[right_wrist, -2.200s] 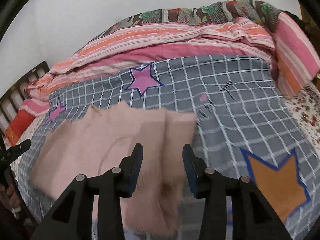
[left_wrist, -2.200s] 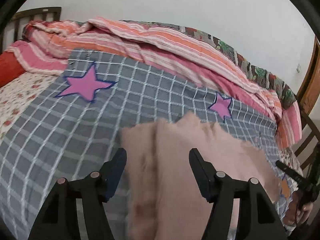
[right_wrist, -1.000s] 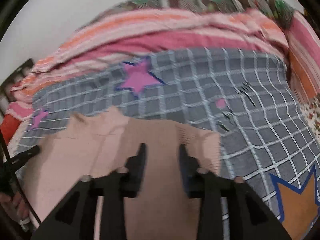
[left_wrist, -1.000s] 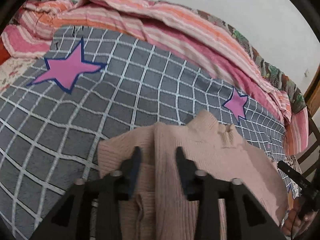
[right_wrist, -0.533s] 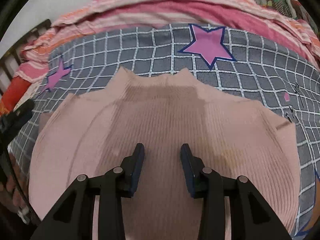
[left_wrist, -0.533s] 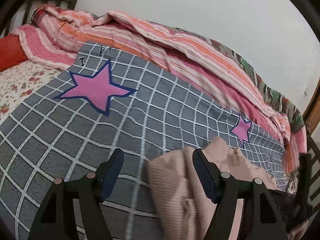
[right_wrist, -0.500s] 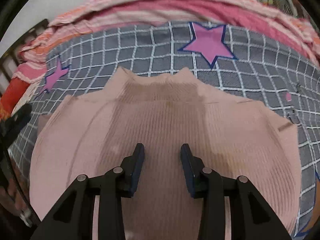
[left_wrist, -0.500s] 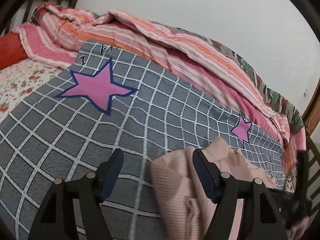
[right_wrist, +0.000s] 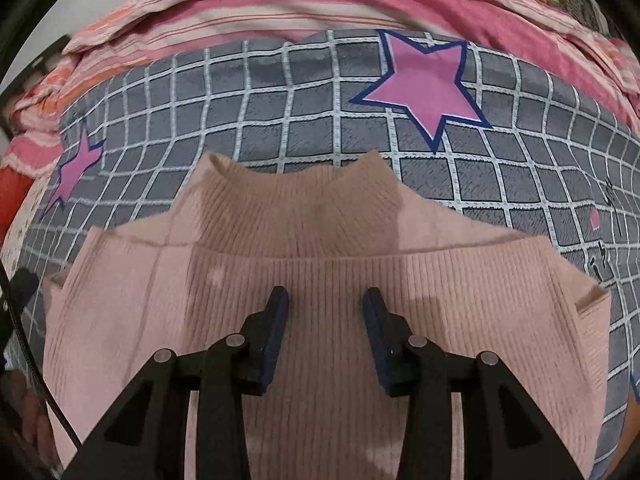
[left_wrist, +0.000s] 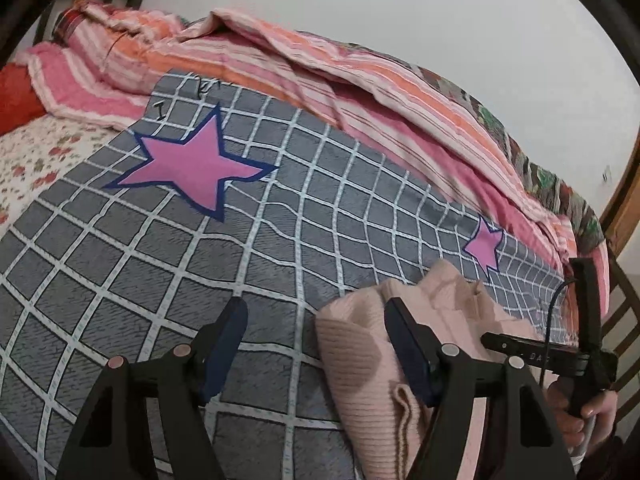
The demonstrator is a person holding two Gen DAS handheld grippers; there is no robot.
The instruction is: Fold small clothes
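Note:
A small pink ribbed sweater (right_wrist: 320, 280) lies folded on the grey checked blanket (right_wrist: 280, 120), its high collar pointing away from me. My right gripper (right_wrist: 325, 308) is open and empty, hovering over the middle of the sweater. My left gripper (left_wrist: 316, 322) is open and empty at the sweater's left edge (left_wrist: 352, 344); its right finger overlaps the cloth, its left finger is over bare blanket. The right gripper's body (left_wrist: 560, 354) and the hand holding it show in the left wrist view.
A rumpled pink and orange striped quilt (left_wrist: 320, 68) is piled along the far side of the bed. Pink stars (left_wrist: 188, 164) mark the blanket. A floral sheet (left_wrist: 36, 160) lies at the left, a wooden bed frame (left_wrist: 624, 200) at the right.
Both grippers let go of the sweater and opened. The left one moved off to the sweater's left edge. The right one came to hover over the folded sweater's middle.

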